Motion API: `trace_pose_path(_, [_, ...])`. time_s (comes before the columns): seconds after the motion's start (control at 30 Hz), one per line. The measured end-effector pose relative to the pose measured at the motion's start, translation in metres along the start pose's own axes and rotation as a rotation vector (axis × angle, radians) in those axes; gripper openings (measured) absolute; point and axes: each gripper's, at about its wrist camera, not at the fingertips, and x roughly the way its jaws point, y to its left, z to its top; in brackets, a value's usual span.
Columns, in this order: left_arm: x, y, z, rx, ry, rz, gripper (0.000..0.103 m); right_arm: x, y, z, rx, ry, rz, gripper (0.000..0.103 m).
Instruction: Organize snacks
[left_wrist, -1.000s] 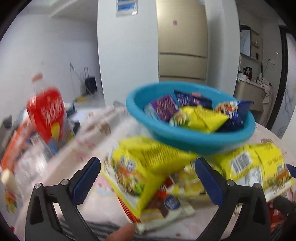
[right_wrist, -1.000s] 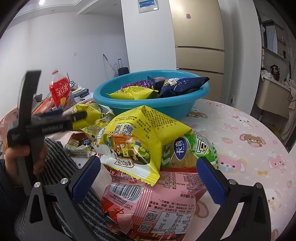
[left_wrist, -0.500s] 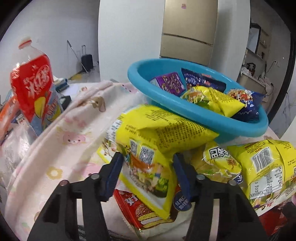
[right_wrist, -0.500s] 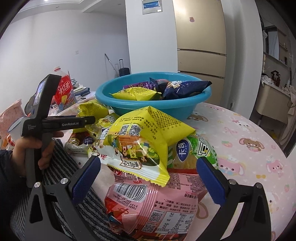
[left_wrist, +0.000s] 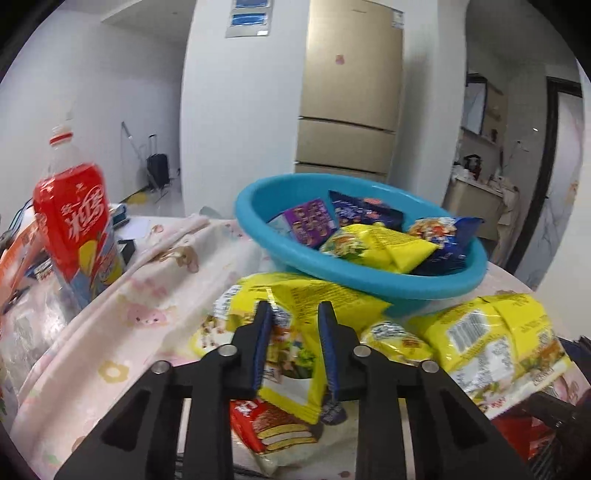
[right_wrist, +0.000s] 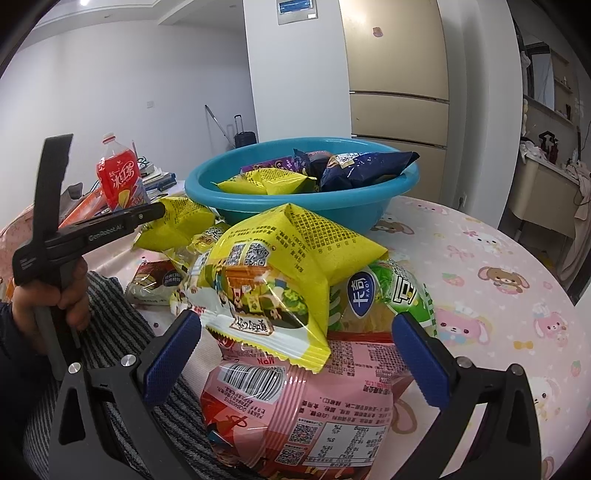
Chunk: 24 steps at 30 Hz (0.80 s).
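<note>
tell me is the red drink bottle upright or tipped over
Upright. The red drink bottle stands with its cap on top, beside the blue basin; the right wrist view shows the same.

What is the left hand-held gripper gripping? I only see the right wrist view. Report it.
Observer: The left hand-held gripper has just been closing; its pads now pinch the yellow snack packet from both sides.
Operator: Now tell me what is underneath that packet.
Observer: A red chocolate-pie packet lies under its near end, on the pink tablecloth.
</note>
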Motion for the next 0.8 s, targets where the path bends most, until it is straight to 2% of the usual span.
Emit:
trace_pose_path(0.17, [-0.004, 0.005, 0.003, -0.033, -0.017, 0.006, 0.027, 0.001, 0.000, 0.000, -0.001, 0.000, -0.001, 0.103])
trace_pose_path(0.3, [0.005, 0.012, 0.002, -0.069, 0.046, 0.011, 0.027, 0.001, 0.000, 0.000, -0.003, 0.003, -0.006, 0.103])
trace_pose_path(0.5, [-0.004, 0.009, 0.002, -0.054, -0.005, 0.012, 0.027, 0.001, 0.002, 0.000, -0.013, 0.003, -0.006, 0.103])
trace_pose_path(0.8, [-0.002, 0.015, 0.003, -0.089, 0.018, -0.011, 0.027, 0.001, 0.003, -0.001, -0.017, 0.006, -0.006, 0.103])
